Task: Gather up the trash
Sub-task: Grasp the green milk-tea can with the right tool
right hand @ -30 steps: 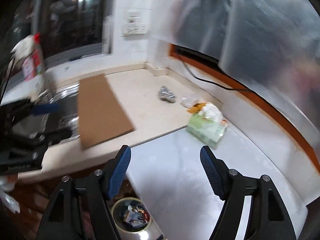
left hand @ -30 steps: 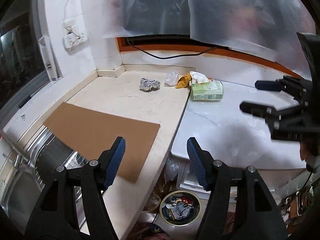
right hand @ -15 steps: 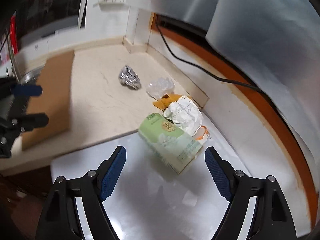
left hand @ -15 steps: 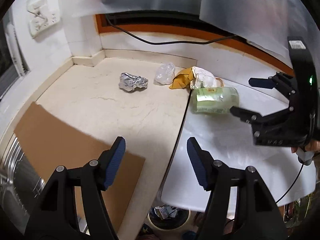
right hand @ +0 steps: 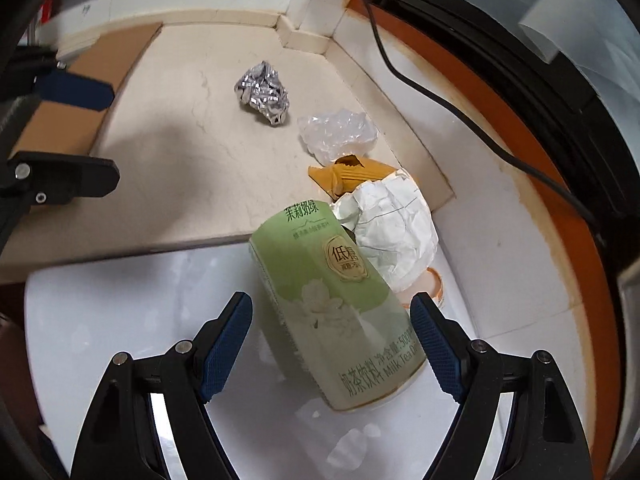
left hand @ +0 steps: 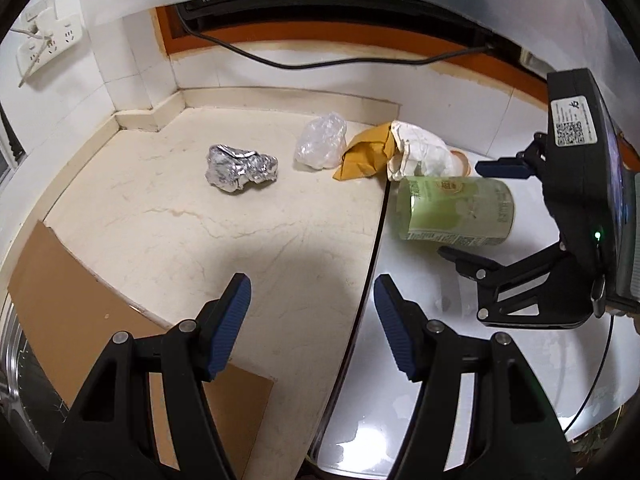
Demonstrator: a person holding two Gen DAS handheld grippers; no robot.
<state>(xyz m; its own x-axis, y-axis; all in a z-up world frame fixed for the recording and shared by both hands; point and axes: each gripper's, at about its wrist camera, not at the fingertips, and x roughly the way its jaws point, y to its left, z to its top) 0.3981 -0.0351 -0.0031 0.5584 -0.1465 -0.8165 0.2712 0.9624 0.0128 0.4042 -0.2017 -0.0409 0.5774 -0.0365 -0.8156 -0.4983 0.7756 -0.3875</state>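
The trash sits bunched in the far corner of a cream stone counter [left hand: 224, 240], where it meets a glossy white top [right hand: 132, 320]. The biggest piece is a pale green milk tea carton [right hand: 336, 312] lying on its side on the white top, right at the seam. Its label carries green Chinese characters at one end, a round gold badge with more characters in the middle, a white flower picture, and along the near end the words "Milk Tea" plus a volume figure that I can only partly read. In the right wrist view its long axis runs from near right to far left, the printed base end nearest the right gripper [right hand: 332, 340].

That gripper's blue pads stand on either side of the carton's near end, spread wide and not pressing on it. The left gripper [left hand: 312, 320] hangs released over the cream counter, nothing between its pads.

Touching the carton's far side is a crumpled white paper wrapper [right hand: 396, 236], and against that a mustard-yellow paper scrap [right hand: 348, 178]. Just beyond lies a clear crumpled plastic bag [right hand: 340, 136], then, a little apart, a ball of silver foil [right hand: 264, 92]. A brown cardboard sheet [left hand: 68, 312] lies near left.
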